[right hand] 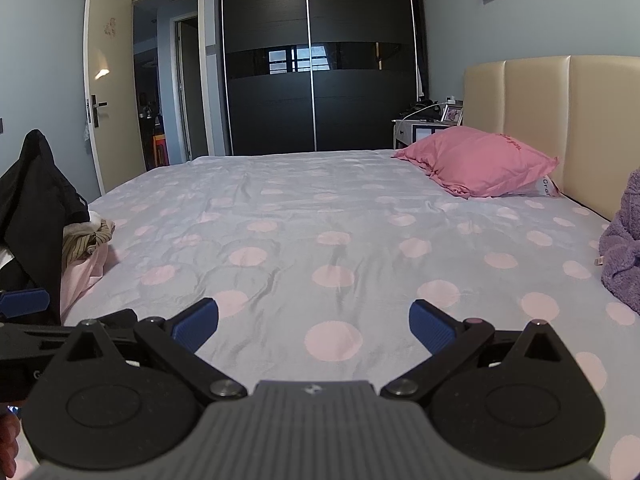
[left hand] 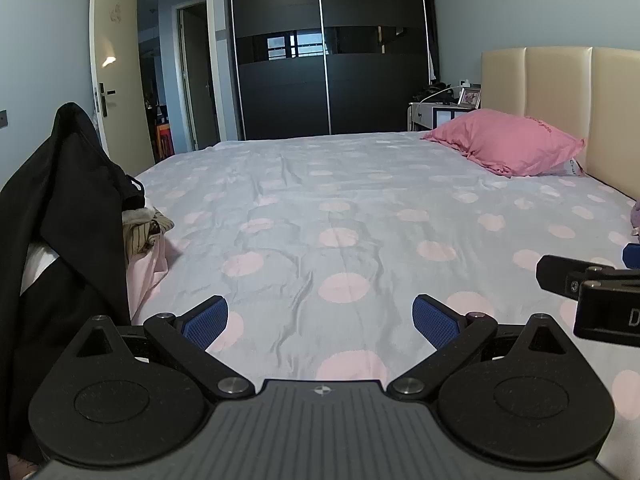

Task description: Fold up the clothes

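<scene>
Grey cotton sheeting with pink dots covers the bed (left hand: 340,208), the largest item in both wrist views; its middle lies bare, which in my judgement keeps a flat working area free for folding. A dark sliding wardrobe (left hand: 324,48) stands at 12 o'clock beyond the bed, and a cream padded headboard (left hand: 560,104) sits at 2 o'clock.

The clothes to be folded are heaped at the bed's edge at 9 o'clock: a black garment (left hand: 64,208) rises over a smaller bundle of striped and pale clothes (left hand: 144,228). None is spread out yet, so folding appears not to have begun. A purple fleece item (right hand: 624,248) lies at 3 o'clock in the right view; whether it belongs to the task cannot be told.

A pink pillow (left hand: 508,140) rests against the headboard at 1 o'clock, clear of the working area.

The left gripper (left hand: 320,320) has its blue-padded fingers (left hand: 204,320) spread wide apart with nothing between them. The right gripper (right hand: 314,326) likewise has its fingers (right hand: 432,326) fully apart and empty. Both hover over bare sheet, side by side, apparently ready to reach for the pile.
</scene>
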